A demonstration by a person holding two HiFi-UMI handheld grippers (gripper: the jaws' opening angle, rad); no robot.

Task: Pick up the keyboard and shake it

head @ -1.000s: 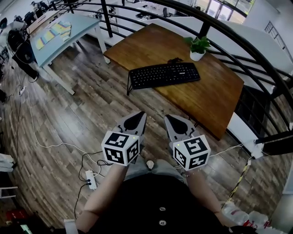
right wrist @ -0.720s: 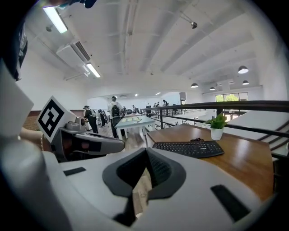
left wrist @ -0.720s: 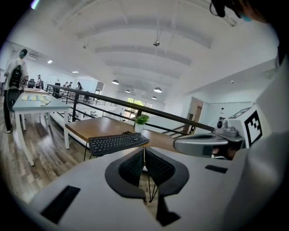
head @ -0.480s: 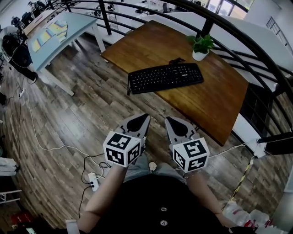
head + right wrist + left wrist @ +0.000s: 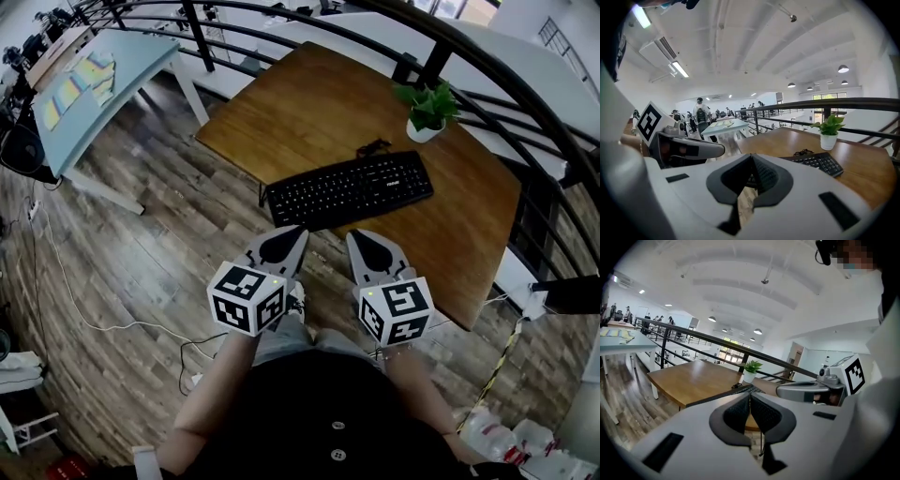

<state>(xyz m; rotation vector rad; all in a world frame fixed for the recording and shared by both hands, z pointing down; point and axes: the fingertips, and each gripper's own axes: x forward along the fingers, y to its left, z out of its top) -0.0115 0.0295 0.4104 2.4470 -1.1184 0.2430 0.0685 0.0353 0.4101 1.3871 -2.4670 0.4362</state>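
**A:** What are the fingers doing?

**B:** On the left gripper [image 5: 750, 394] the two dark pads are pressed together with nothing between them; the right gripper [image 5: 752, 157] is the same, closed and empty.

**A:** And from above?

**B:** The left gripper [image 5: 292, 234] and the right gripper [image 5: 361, 242] are side by side, both pointing away from the person; each carries its marker cube, left one [image 5: 246, 298] and right one [image 5: 396, 309], close to the person's body.

**A:** Where is the keyboard?

**B:** The black keyboard [image 5: 349, 189] lies flat on the wooden table [image 5: 309, 103], just beyond both tips and slanted across the table's near side; its left end reaches the table's near edge; neither gripper touches it. In the right gripper view the keyboard [image 5: 818, 162] sits ahead and to the right of the jaws; in the left gripper view only a thin dark strip of it [image 5: 740, 390] shows over the jaws.

**A:** Anything else on the table?

**B:** A dark cable [image 5: 373, 147] is bunched at the keyboard's far edge; a small potted plant [image 5: 429, 111] stands further off to the right. A black railing [image 5: 525, 103] curves round the far side; a pale table [image 5: 84, 89] with papers stands far left on the plank floor [image 5: 141, 272].
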